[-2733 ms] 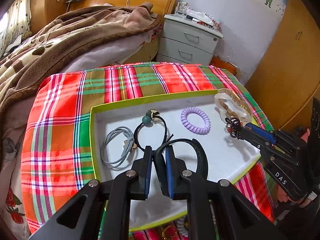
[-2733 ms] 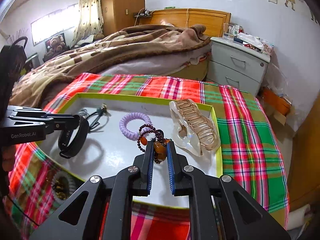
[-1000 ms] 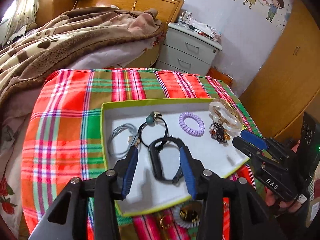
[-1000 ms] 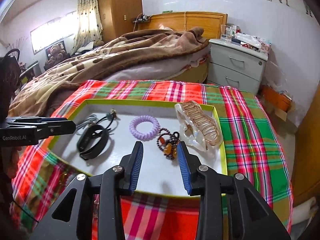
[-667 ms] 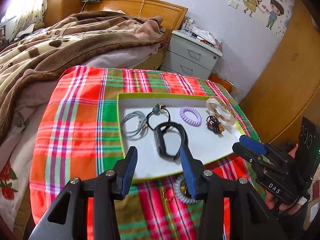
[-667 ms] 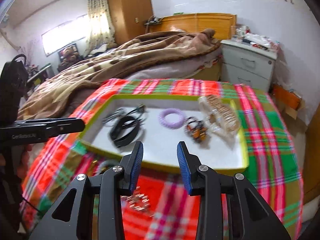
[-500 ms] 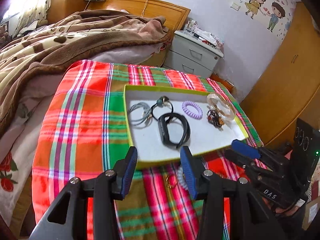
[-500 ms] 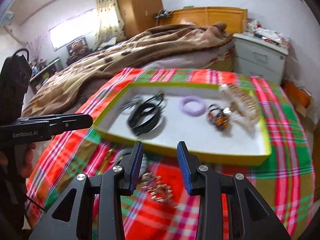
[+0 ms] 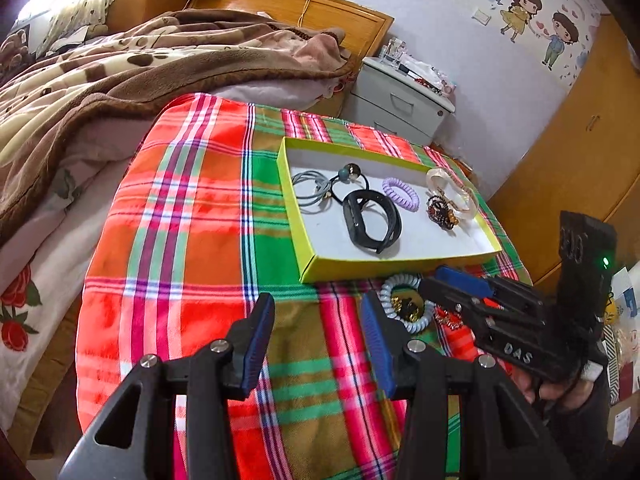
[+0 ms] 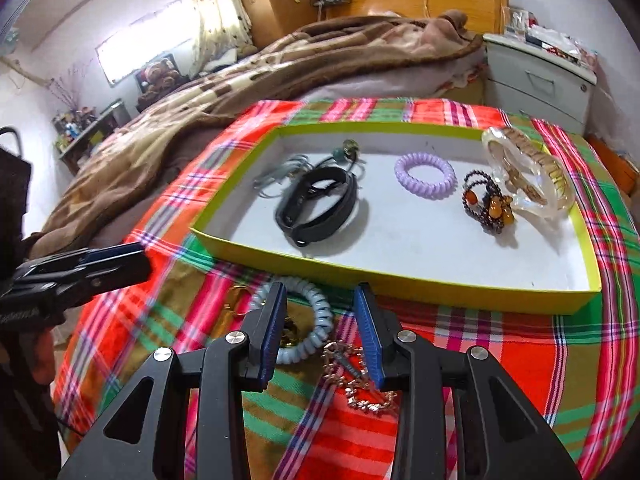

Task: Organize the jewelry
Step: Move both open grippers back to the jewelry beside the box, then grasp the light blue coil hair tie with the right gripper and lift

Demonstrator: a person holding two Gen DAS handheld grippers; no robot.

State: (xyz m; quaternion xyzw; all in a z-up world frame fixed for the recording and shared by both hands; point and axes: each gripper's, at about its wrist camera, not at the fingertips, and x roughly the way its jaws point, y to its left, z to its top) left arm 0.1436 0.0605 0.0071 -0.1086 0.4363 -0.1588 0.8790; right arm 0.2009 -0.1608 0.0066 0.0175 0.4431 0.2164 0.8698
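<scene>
Right wrist view, right gripper (image 10: pixel 320 320) jaws apart, gold chain (image 10: pixel 356 384) below

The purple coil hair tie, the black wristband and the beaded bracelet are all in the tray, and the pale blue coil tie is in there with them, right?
Not quite. The pale blue coil tie lies outside the tray, on the plaid cloth in front of its near wall, as the right wrist view shows. The purple coil hair tie, black wristband and beaded bracelet are indeed in the tray.
</scene>
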